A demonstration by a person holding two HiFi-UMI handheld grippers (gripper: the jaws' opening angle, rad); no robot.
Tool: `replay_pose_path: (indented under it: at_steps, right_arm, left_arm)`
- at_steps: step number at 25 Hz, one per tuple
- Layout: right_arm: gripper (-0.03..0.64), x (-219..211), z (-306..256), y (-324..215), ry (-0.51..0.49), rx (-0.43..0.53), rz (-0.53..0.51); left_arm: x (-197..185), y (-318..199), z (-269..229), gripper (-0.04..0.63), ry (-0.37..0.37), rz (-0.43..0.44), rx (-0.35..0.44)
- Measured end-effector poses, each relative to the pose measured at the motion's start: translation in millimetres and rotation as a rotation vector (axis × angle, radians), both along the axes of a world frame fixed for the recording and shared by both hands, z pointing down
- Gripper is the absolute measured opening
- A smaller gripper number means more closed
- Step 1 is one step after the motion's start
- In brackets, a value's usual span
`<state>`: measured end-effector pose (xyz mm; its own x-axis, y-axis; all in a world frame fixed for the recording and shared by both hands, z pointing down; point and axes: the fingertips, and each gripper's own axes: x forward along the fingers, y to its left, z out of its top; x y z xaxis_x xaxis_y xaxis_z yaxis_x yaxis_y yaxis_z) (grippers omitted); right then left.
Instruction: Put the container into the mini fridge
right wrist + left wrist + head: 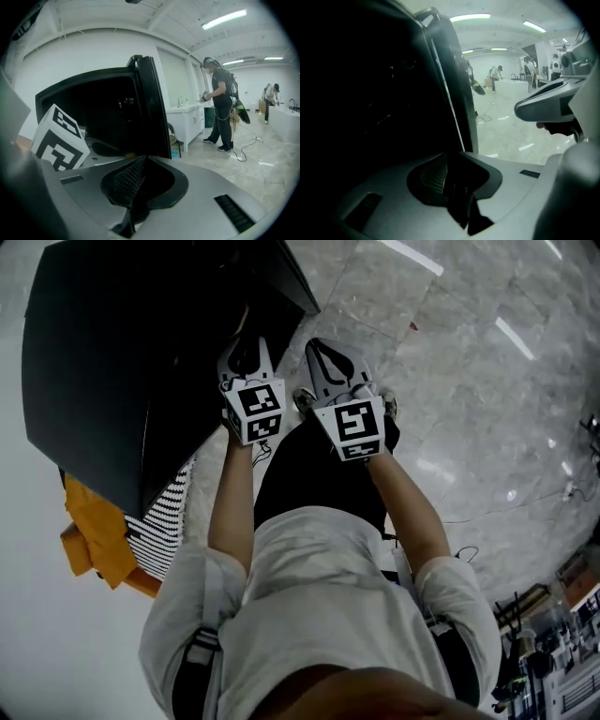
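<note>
The black mini fridge (94, 352) stands at the upper left of the head view, its door (220, 381) swung out toward me. My left gripper (246, 345) is at the door's free edge. In the left gripper view the door edge (447, 84) runs down into the jaws (454, 154), which are closed on it with a narrow dark gap. My right gripper (328, 351) hovers just to the right, shut and empty (140, 158). In the right gripper view the door (152, 108) is seen edge-on. The fridge interior (98, 112) is dark; I cannot make out the container.
An orange cloth (94, 531) and a striped black-and-white thing (164, 521) lie by the fridge's near side. Grey marble floor (469, 381) spreads to the right. A person with a backpack (220, 108) stands by white cabinets (187, 122), and a cable (248, 152) lies on the floor.
</note>
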<state>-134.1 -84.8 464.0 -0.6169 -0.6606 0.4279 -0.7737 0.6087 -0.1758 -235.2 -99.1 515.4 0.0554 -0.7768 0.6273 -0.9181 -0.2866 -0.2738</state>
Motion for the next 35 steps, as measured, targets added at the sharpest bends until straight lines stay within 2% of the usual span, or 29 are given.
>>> replay_pose_path:
  at_steps: [3,7,12,14,20,23,26,31,35]
  right_arm:
    - [0.04,1,-22,1,-0.007,0.03,-0.039]
    - [0.04,7,-53,3,-0.013,0.075,-0.106]
    - [0.04,23,-91,19,-0.021,0.13,-0.183]
    - [0.038,30,-105,23,-0.032,0.162,-0.212]
    - [0.038,62,-146,33,-0.078,0.214,-0.251]
    - [0.038,75,-168,41,-0.07,0.279,-0.283]
    - [0.038,85,-189,51,-0.079,0.334,-0.314]
    - [0.038,117,-226,63,-0.117,0.385,-0.346]
    - [0.038,151,-248,70,-0.114,0.443,-0.354]
  left_arm:
    - [11,12,-24,0.036,0.043,-0.059,0.043]
    - [23,26,-57,0.018,0.081,-0.138,0.095]
    - [46,47,-116,0.012,0.196,-0.233,0.183]
    - [57,53,-134,0.012,0.218,-0.262,0.218]
    - [97,72,-168,0.012,0.198,-0.295,0.282]
    - [115,83,-185,0.012,0.215,-0.336,0.3]
    - [126,95,-199,0.012,0.194,-0.375,0.324]
    - [150,119,-239,0.012,0.213,-0.435,0.435]
    - [184,129,-268,0.012,0.226,-0.433,0.51]
